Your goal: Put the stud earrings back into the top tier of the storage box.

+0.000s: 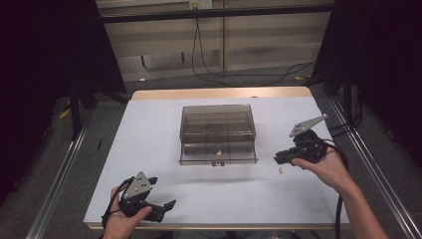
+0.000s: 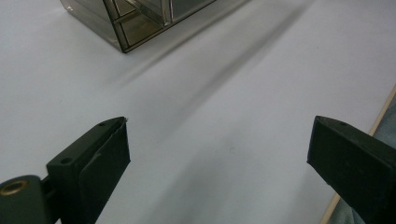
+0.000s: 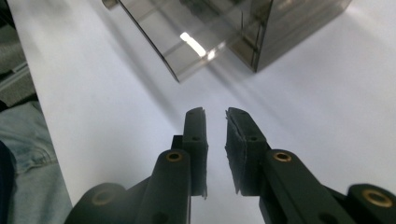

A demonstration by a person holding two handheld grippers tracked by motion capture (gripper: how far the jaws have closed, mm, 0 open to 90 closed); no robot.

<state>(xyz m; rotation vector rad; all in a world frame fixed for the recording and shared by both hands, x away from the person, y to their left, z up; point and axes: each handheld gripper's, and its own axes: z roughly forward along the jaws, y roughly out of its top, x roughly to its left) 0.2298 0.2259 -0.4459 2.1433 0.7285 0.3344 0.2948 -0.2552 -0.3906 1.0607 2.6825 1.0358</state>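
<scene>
Nearest the camera, left tongs (image 1: 160, 205) hover spread and empty above the white tabletop (image 1: 149, 149), right tongs (image 1: 279, 158) nearly pressed together holding nothing, beside a small pale piece (image 1: 281, 170) outside the smoky drawer organizer (image 1: 217, 133), so sorting looks unfinished.

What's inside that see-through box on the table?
The smoky plastic box is split into compartments. One small tan piece lies in the front row, which is pulled out like a drawer. The back compartments look empty, but the dark tint makes that hard to tell.
</scene>
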